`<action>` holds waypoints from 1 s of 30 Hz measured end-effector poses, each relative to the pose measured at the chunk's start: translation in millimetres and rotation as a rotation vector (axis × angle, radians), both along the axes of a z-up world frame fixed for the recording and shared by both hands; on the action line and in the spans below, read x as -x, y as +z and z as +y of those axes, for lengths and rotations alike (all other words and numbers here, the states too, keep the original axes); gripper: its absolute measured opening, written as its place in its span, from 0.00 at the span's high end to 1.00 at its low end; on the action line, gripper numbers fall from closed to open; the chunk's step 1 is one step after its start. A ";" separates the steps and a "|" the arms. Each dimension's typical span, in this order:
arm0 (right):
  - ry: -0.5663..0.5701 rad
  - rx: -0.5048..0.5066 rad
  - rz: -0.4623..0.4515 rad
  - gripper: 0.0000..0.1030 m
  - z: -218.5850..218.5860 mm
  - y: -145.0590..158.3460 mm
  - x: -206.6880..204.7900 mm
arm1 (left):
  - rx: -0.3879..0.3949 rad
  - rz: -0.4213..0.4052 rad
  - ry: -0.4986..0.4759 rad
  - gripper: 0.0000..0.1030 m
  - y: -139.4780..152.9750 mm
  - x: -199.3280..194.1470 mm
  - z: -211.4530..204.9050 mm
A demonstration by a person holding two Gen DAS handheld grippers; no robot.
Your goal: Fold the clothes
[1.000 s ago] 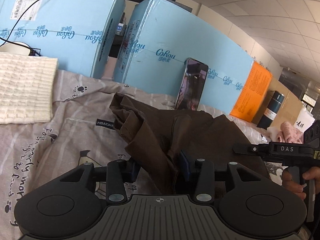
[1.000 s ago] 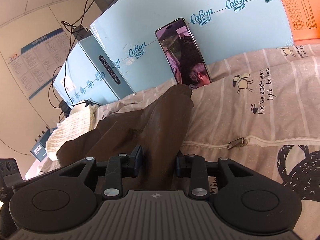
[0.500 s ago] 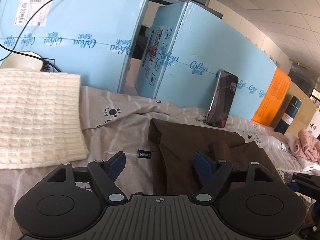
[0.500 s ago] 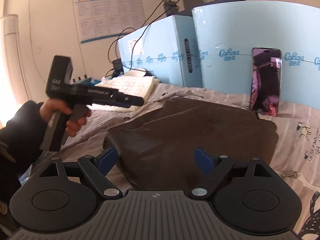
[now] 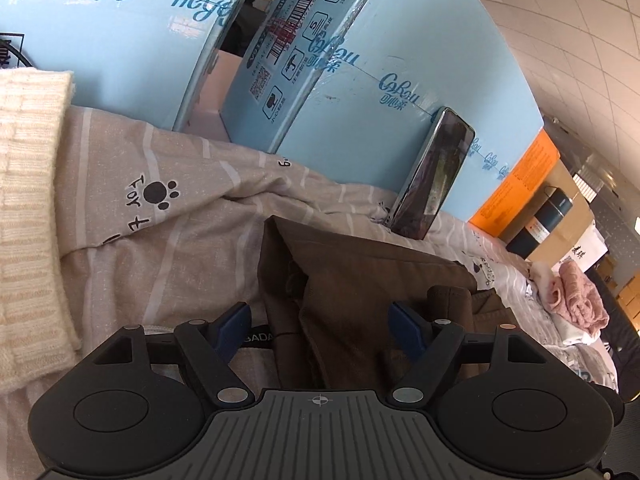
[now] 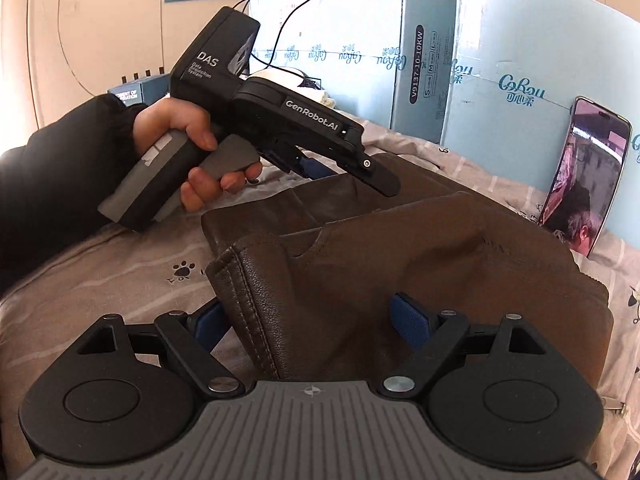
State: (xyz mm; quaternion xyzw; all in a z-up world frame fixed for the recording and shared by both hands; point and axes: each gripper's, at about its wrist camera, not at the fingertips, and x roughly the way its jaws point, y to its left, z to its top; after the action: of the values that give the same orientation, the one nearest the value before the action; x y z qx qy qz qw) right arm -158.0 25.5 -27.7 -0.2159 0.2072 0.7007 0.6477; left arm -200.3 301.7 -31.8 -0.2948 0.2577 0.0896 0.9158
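A dark brown garment (image 5: 360, 280) lies folded on the grey printed bedsheet (image 5: 160, 240). My left gripper (image 5: 322, 328) is open and hovers low over the garment's left edge, its blue pads (image 5: 236, 328) spread on either side of the cloth. In the right wrist view the same garment (image 6: 420, 248) shows a stitched, leather-like folded corner. My right gripper (image 6: 310, 322) is open, with that corner lying loose between its fingers. A hand (image 6: 188, 136) holds the left gripper (image 6: 312, 168) above the garment's far left side.
A cream knitted sweater (image 5: 28, 220) lies folded at the left. Light blue cartons (image 5: 360, 60) wall the back, with a phone (image 5: 432, 176) leaning on one. At the right are an orange box (image 5: 520, 176), a dark flask (image 5: 540, 224) and pink cloth (image 5: 576, 296).
Both grippers were shut on the brown garment a second ago; they have opened and let it go. It now lies folded flat, and both grippers have come closer to it.
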 end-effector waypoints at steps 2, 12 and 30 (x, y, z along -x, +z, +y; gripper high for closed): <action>-0.023 -0.008 0.027 0.21 -2.5 1.9 -5.0 | 0.003 -0.004 0.003 0.25 0.5 2.6 0.8; -0.129 -0.045 0.232 0.50 -19.9 9.7 -26.7 | -0.028 -0.008 -0.001 0.27 0.8 5.4 -3.8; -0.313 -0.080 0.075 0.65 -2.5 15.7 -11.7 | -0.044 -0.027 0.021 0.28 -1.6 3.5 -7.6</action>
State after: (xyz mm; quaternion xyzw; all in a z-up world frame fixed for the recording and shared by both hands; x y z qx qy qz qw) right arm -146.3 22.9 -12.0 -0.1287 0.2346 0.6064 0.7488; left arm -203.8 294.1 -33.3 -0.2784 0.2402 0.1010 0.9245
